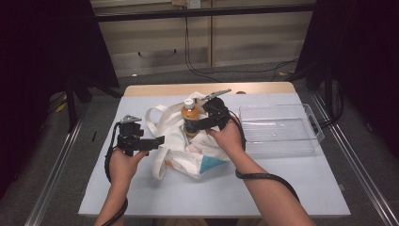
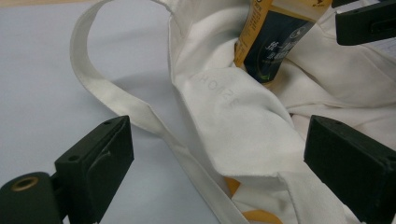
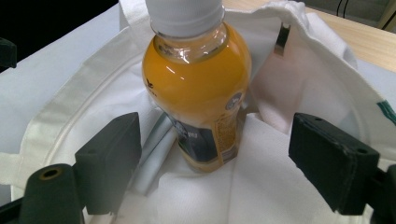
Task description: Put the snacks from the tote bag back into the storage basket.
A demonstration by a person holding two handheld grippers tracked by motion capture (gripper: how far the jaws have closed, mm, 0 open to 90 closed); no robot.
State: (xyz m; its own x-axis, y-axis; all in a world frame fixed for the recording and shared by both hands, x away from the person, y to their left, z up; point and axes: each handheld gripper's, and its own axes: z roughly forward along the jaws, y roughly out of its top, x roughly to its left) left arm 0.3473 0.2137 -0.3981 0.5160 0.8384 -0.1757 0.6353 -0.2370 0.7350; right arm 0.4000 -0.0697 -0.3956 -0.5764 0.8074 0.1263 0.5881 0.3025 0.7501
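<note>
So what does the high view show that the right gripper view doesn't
High view alone: the clear plastic tray to the right of the bag, both forearms, and the left hand-held gripper at the bag's left edge, jaws apart. Right gripper view alone: the bottle's label up close, its base sunk in the cloth, and the right hand-held gripper with jaws open on either side of the bottle, not touching it. Both share the orange juice bottle with its white cap, standing in the white tote bag.
</note>
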